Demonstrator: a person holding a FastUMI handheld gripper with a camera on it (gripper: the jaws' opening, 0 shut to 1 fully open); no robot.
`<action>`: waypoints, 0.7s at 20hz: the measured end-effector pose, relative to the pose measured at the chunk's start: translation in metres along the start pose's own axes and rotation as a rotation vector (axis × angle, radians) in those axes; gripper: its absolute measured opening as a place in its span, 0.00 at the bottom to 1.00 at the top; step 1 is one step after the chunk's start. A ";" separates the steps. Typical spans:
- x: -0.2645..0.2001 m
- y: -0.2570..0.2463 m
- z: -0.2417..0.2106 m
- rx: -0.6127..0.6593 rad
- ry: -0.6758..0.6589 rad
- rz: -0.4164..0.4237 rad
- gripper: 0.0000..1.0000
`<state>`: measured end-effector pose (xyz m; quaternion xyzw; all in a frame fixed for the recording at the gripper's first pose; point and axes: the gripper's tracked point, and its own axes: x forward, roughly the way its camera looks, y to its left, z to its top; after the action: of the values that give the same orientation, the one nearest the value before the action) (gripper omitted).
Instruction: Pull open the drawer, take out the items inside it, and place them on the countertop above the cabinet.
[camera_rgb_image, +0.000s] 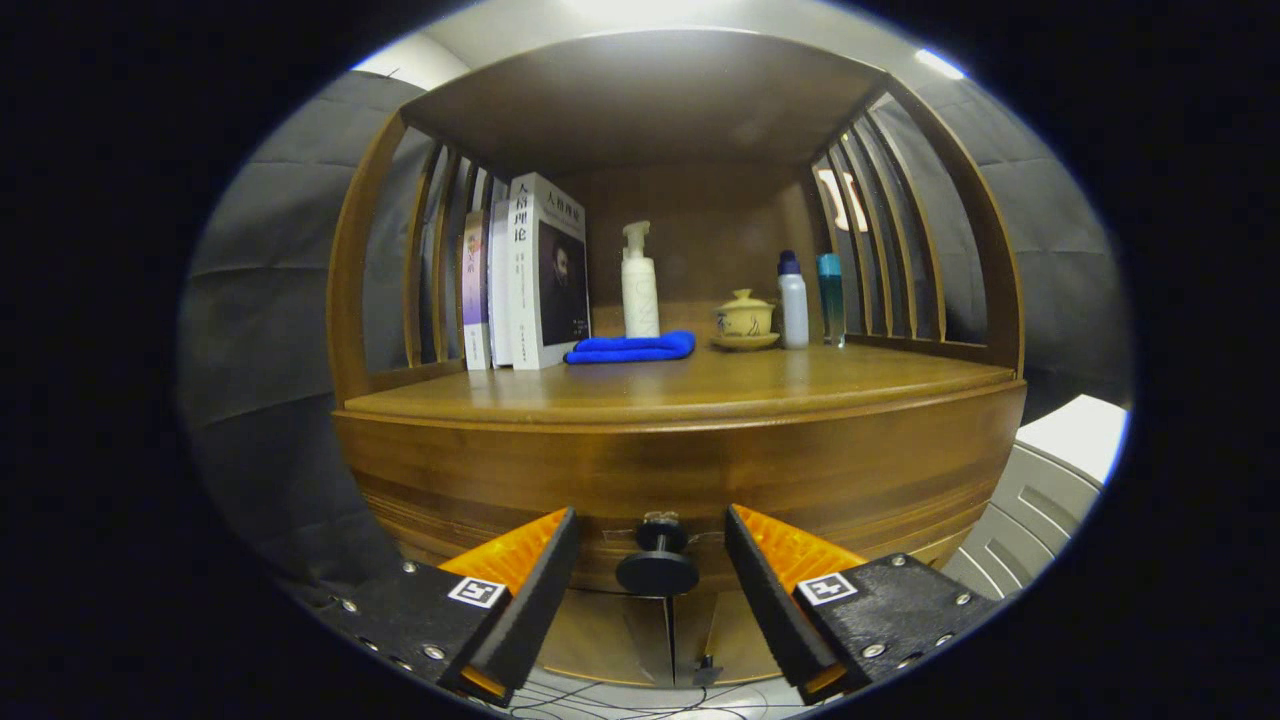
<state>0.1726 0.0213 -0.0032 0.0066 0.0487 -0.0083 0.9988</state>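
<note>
Gripper view: the gripper (652, 530) has its fingers spread wide, one on each side of the drawer knob (657, 560), with clear gaps between the knob and both fingers, so nothing is gripped. The dark round knob sits between the fingertips, sticking out from the drawer (700, 480), whose wooden front is flush with the cabinet and shut. Below the knob, the seam between two lower cabinet doors (670, 630) runs downward.

Above the drawer front is the countertop (800, 385), bare along its front edge. Further back on it lies a folded blue cloth (630, 348). Left of the cloth a row of books (525, 275) stands upright against the slatted side. Behind the cloth is a white pump bottle (639, 282), to its right a lidded yellow cup on a saucer (745, 320), then a white bottle with a blue cap (792, 300) and a teal bottle (830, 298) near the right slats.
</note>
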 end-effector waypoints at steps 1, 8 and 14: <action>0.002 -0.004 -0.004 -0.004 0.014 -0.017 0.70; 0.005 -0.005 -0.006 -0.015 0.025 -0.016 0.41; 0.004 -0.007 -0.008 -0.030 0.032 -0.037 0.36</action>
<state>0.1756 0.0143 -0.0112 -0.0090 0.0650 -0.0259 0.9975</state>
